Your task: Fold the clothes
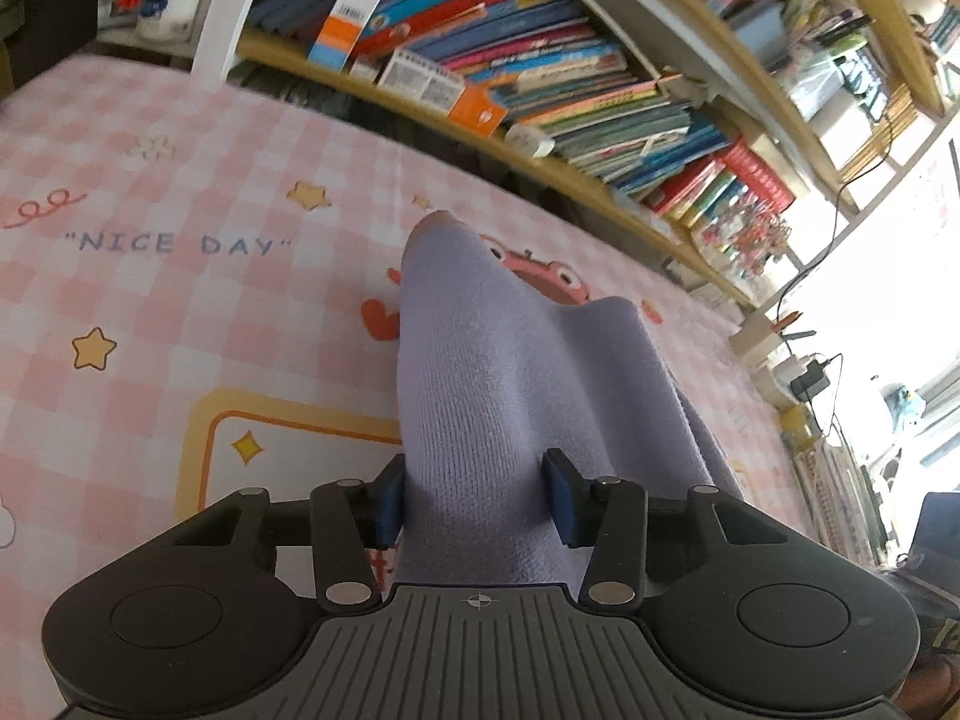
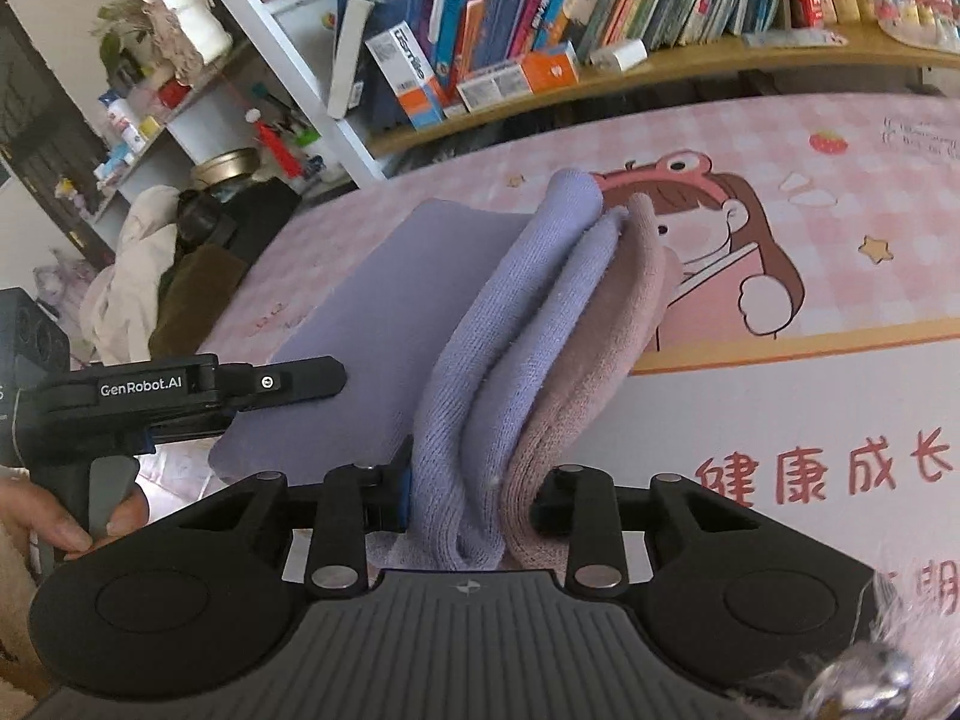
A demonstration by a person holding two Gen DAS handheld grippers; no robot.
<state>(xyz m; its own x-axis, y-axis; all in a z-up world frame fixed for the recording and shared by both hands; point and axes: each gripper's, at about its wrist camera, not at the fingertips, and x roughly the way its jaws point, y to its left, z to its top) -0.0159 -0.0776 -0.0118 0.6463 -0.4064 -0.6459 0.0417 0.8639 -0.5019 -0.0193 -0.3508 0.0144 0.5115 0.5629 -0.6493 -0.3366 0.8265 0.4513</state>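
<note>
A lavender knit garment point(image 1: 480, 372) with a dusty-pink inner side point(image 2: 594, 348) is held up over the pink checked table cover point(image 1: 180, 180). My left gripper point(image 1: 477, 495) is shut on a thick fold of the lavender cloth, which bulges between its blue pads point(image 1: 558, 492). My right gripper point(image 2: 474, 504) is shut on several bunched layers of the same garment point(image 2: 480, 360), lavender on the left and pink on the right. A flat lavender panel point(image 2: 384, 312) stretches to the left towards the left gripper's body point(image 2: 180, 390), seen in the right wrist view.
A low bookshelf point(image 1: 540, 60) full of books runs along the far edge of the table. A pile of clothes and bags point(image 2: 156, 264) lies beyond the table's left end. Cables and small boxes point(image 1: 804, 366) stand at the right end.
</note>
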